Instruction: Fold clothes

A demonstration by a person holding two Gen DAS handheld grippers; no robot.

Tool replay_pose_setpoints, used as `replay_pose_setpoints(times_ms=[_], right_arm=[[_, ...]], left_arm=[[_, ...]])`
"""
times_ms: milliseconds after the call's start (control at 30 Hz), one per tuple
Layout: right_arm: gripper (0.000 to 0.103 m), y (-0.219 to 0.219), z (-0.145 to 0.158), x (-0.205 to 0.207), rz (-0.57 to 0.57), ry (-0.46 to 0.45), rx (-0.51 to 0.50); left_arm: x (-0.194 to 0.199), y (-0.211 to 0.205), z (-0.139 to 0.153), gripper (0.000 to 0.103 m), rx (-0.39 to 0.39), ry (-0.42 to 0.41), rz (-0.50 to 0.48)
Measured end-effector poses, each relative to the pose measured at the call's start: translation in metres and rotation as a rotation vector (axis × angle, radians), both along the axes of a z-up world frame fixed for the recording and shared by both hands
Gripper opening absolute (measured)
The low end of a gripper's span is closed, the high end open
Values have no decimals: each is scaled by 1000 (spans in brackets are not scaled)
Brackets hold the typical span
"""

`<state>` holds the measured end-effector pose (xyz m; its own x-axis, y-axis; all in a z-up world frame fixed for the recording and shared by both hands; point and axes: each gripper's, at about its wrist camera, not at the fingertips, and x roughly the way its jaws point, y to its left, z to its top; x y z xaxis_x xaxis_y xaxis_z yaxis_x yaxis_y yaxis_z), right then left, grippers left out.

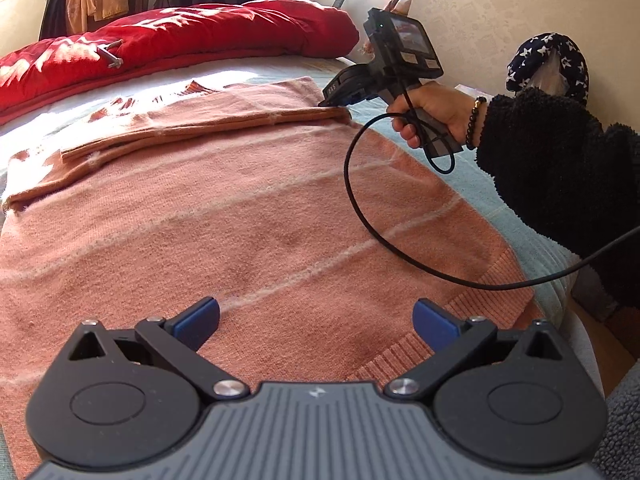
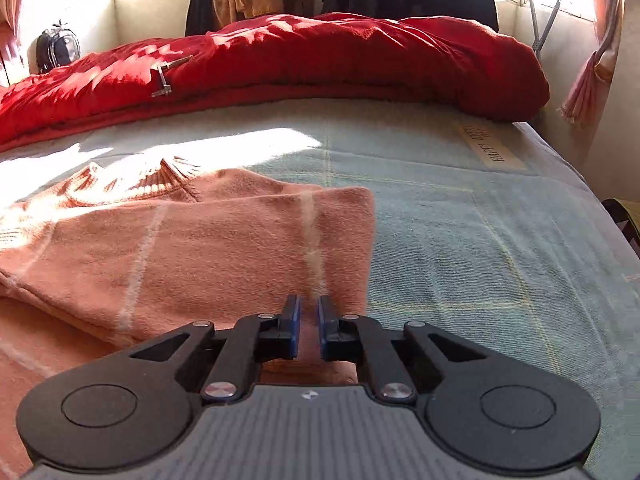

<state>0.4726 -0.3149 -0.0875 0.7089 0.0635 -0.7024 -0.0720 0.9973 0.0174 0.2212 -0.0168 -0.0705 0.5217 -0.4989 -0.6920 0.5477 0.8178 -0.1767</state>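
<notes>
Sunlit bed (image 2: 460,208): your right fingers (image 2: 309,326) nearly closed, grip on sweater (image 2: 224,240) unclear; left fingers (image 1: 316,322) wide above it.

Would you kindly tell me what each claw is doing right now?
Left claw: open, holding nothing, above the sweater.
Right claw: shut on the sweater's folded edge.

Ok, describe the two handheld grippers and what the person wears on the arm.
Each gripper, left and right, has black linkage arms with silver pivot screws, blue finger pads and a ribbed grey body. The right one has a pistol-style handle, a small screen and a looping black cable. The person wears a fuzzy black sleeve and a dark beaded bracelet.
</notes>
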Motion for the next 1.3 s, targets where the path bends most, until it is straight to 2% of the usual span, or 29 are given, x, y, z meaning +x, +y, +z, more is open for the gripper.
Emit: replay_pose_setpoints(times_ms=[33,133,333,433,533,567,600,667,767,867,1000,1067,1100,1300], right_arm=[[6,-6,-1,-1,-4,1,13],[7,-24,-3,-4,-15,3,51],[8,-19,26,0,1,-61,140],[8,-2,27,17,40,-59,143],[8,13,12,37,48,-28,85],[8,16,0,45,23,-4,9],[7,10,-5,46,10,-3,15],[6,-2,-13,48,-14,-5,39],[6,-14,-5,47,-47,6,70],[8,-23,10,46,-54,-25,163],[8,-25,15,70,-72,-21,232],[8,-27,0,89,-108,37,202],[2,-29,-10,95,-128,55,183],[0,-44,-10,96,-170,32,225]], left_arm=[[1,0,-1,102,-1,1,-3],[2,-1,-1,102,-5,-5,-12],[1,-2,0,102,-23,-15,-21],[4,-2,-1,102,-20,-13,-13],[8,-1,-3,102,-13,-9,1],[9,0,-4,102,-12,-7,5],[10,1,-5,102,-13,-6,5],[10,5,-6,102,-14,-6,3],[11,8,-6,102,-15,-15,3],[12,12,-5,102,-25,-25,9],[17,16,-5,102,-31,-24,26],[18,18,-7,102,-29,-19,37],[19,20,-7,102,-30,-17,41],[22,29,-9,102,-34,-16,59]])
